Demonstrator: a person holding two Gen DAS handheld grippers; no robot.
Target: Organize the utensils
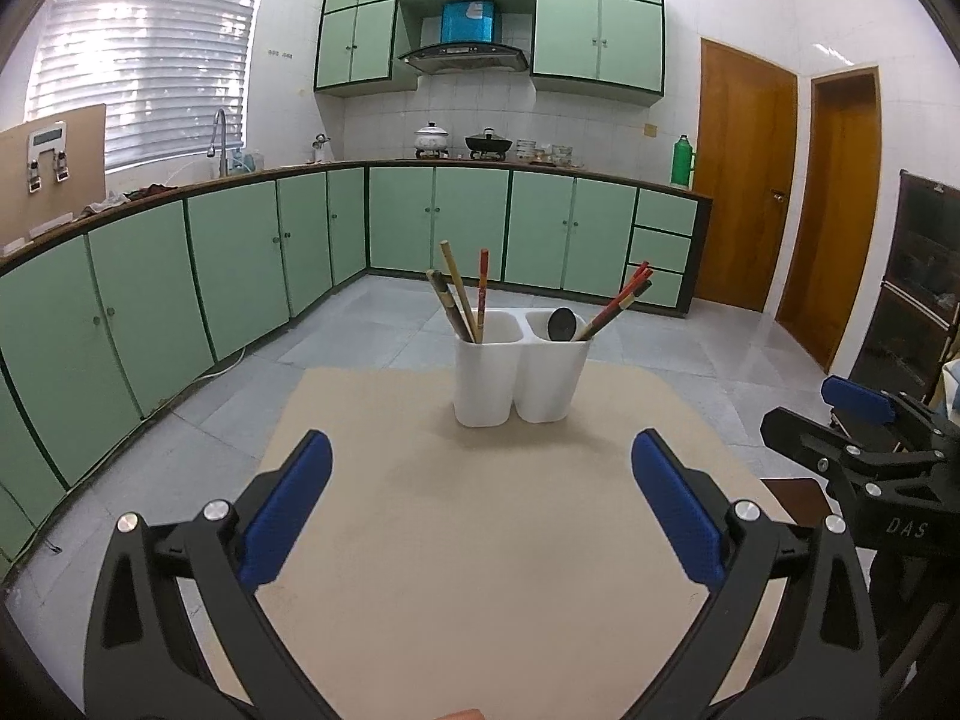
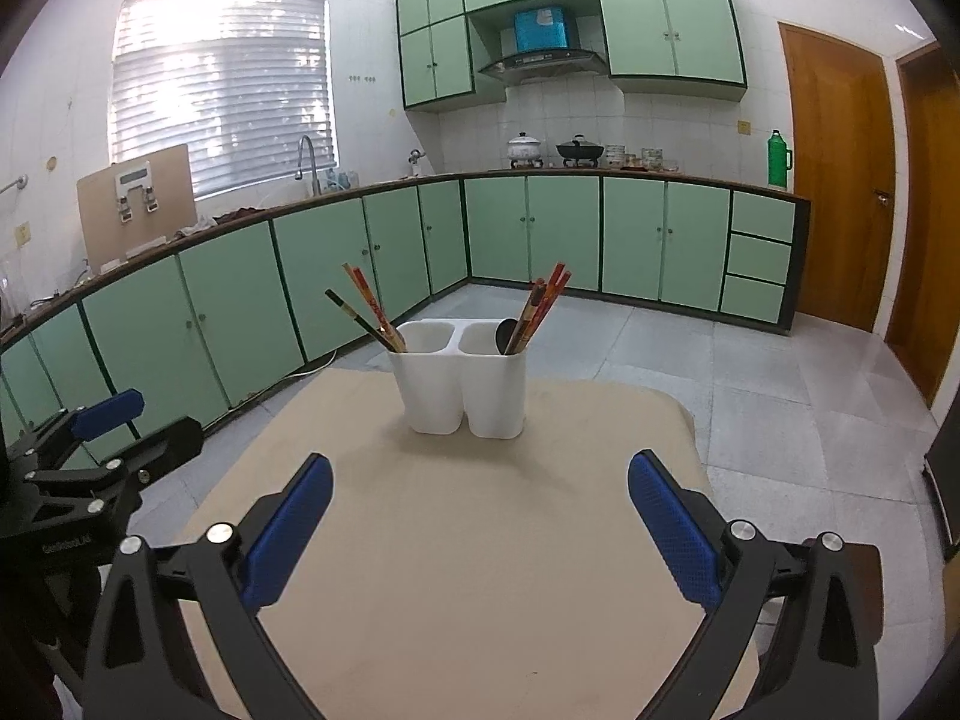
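Left gripper point(image 1: 480, 483): jaws spread wide, nothing between the blue pads point(image 1: 288, 510). Right gripper point(image 2: 480, 504): same, spread wide and empty, hovering beside the left over the near part of the beige table point(image 1: 480, 570).

White 2-compartment utensil holder point(image 1: 519, 372) stands upright on the table straight ahead of both grippers, well apart from the fingertips, near the far edge.

Compartment on the left gripper's side: chopsticks point(image 1: 459, 300) leaning left, mixed tan, dark and red. Compartment on the right gripper's side: red chopsticks point(image 1: 618, 303) leaning right, plus a dark spoon point(image 1: 563, 324), bowl up.

Table surface between grippers and holder is bare.

Beyond: green kitchen cabinets point(image 1: 240, 276).
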